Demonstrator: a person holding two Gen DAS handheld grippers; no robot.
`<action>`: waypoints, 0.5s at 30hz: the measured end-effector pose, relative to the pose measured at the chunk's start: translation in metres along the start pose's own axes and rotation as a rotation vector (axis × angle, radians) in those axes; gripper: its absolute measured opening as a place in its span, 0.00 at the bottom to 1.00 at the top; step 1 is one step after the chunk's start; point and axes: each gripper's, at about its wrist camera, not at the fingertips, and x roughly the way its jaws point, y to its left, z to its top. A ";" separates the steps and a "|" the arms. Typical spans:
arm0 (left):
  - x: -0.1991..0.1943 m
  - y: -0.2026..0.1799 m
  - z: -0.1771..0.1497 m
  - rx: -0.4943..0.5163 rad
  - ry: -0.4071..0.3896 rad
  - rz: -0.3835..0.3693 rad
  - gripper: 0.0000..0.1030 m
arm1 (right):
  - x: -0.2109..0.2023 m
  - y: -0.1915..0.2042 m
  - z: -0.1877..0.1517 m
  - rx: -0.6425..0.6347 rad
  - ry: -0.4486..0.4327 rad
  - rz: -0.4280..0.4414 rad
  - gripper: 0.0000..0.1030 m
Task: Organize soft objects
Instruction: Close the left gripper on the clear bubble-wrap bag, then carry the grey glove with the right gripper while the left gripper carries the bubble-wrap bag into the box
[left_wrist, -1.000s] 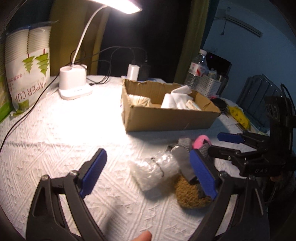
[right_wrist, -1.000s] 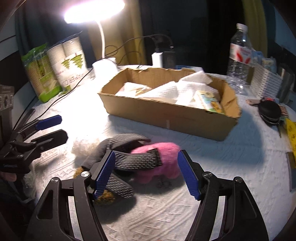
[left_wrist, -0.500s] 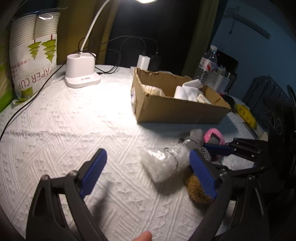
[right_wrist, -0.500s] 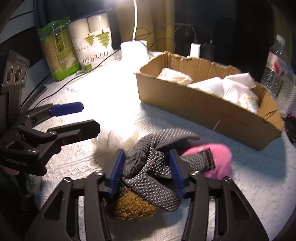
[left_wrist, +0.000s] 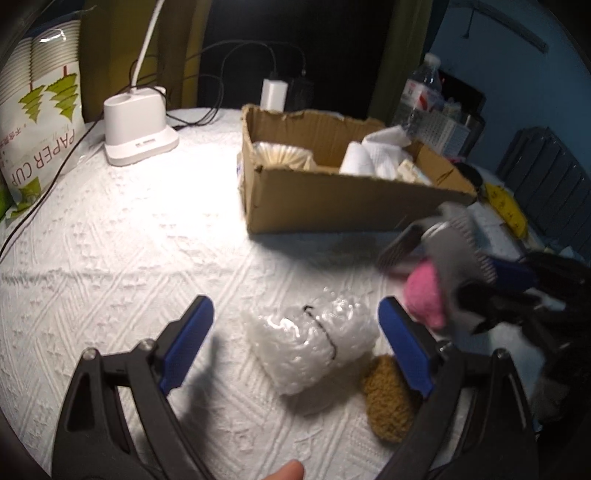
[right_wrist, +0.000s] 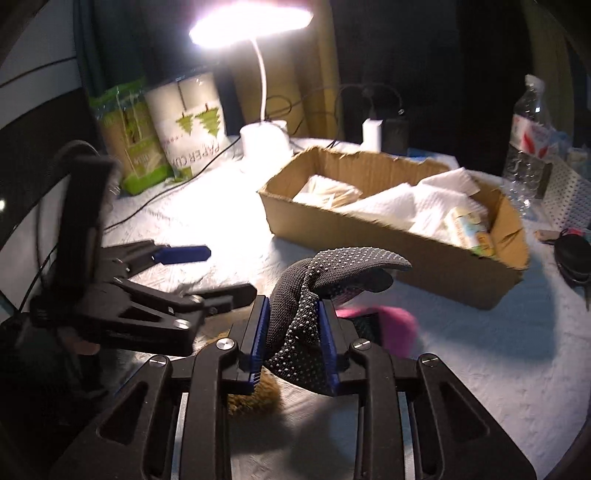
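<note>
My right gripper is shut on a grey dotted glove and holds it above the tablecloth; the glove also shows in the left wrist view. A pink fuzzy object hangs with the glove. My left gripper is open around a clear bag of white stuffing, not touching it. A brown fuzzy pad lies beside the bag. The cardboard box holding white tissues stands behind.
A white desk lamp stands at the back left, beside paper cup packs and cables. A water bottle, a white basket and a black pouch sit to the right of the box.
My right gripper has shut on the grey glove and lifted it, with the pink object, off the pile. My left gripper has moved closer to the white bag.
</note>
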 end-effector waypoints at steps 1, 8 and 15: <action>0.005 -0.002 0.000 0.006 0.015 0.011 0.89 | -0.004 -0.003 0.001 0.005 -0.010 -0.001 0.27; 0.014 -0.009 0.001 0.033 0.046 0.033 0.70 | -0.031 -0.023 0.003 0.036 -0.074 -0.009 0.27; -0.001 -0.015 0.005 0.043 0.014 -0.001 0.59 | -0.045 -0.037 0.008 0.050 -0.106 -0.015 0.28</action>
